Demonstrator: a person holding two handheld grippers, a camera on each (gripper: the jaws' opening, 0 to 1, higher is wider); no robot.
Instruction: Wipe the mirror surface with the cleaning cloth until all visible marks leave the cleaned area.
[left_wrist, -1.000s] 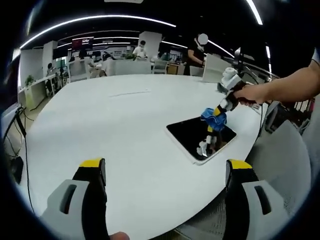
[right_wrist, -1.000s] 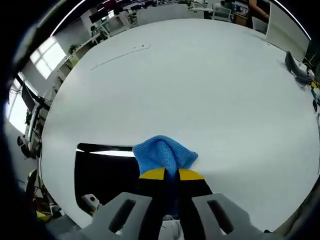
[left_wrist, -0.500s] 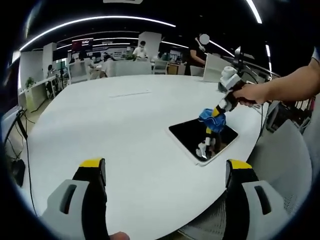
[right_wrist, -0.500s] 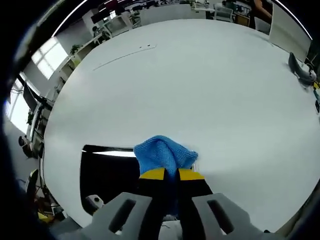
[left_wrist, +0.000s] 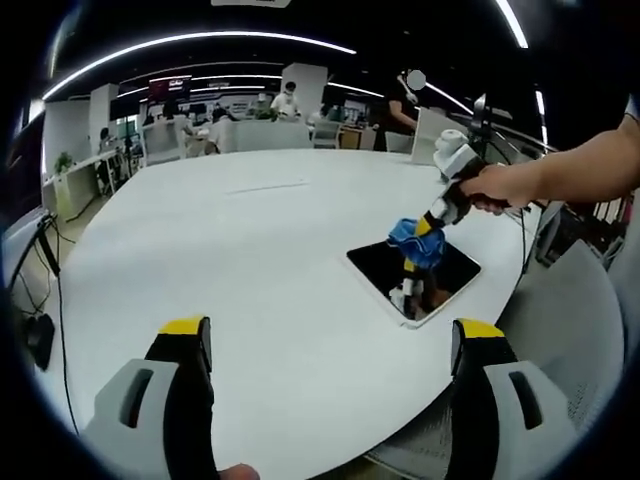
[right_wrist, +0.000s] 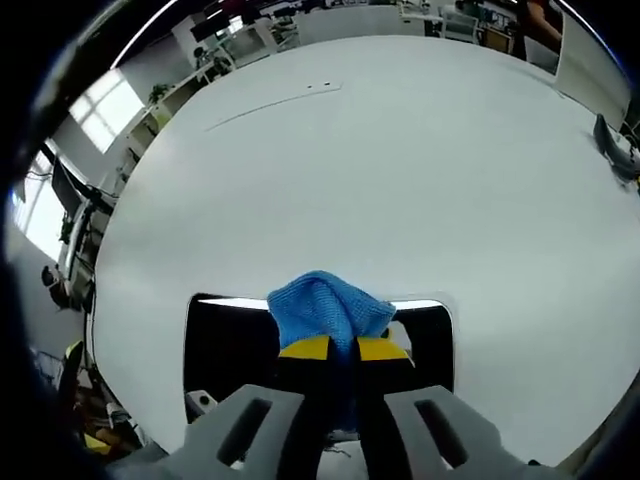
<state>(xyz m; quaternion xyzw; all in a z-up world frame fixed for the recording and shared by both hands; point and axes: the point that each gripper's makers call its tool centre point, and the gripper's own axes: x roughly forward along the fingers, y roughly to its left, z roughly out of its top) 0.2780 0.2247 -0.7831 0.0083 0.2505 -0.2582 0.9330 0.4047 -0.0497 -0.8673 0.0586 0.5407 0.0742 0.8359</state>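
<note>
A dark rectangular mirror (left_wrist: 415, 275) with a white frame lies flat near the right edge of the white table (left_wrist: 220, 260). In the left gripper view a hand holds my right gripper (left_wrist: 428, 228) over it, shut on a blue cleaning cloth (left_wrist: 412, 238) that hangs above the mirror's middle. The right gripper view looks down its own jaws: the right gripper (right_wrist: 342, 349) pinches the blue cloth (right_wrist: 325, 305), with the mirror (right_wrist: 232, 340) spread beneath it on both sides. My left gripper (left_wrist: 330, 335) stands open over the table's near edge, well left of the mirror, holding nothing.
The round white table (right_wrist: 400, 170) stretches far beyond the mirror. A dark object (right_wrist: 612, 138) lies at its far right rim. Desks, chairs and several people (left_wrist: 285, 100) fill the office behind. A grey chair (left_wrist: 570, 330) stands off the table's right edge.
The right gripper with the cloth has shifted across the mirror from its edge toward its middle. The left gripper has stayed put and open.
</note>
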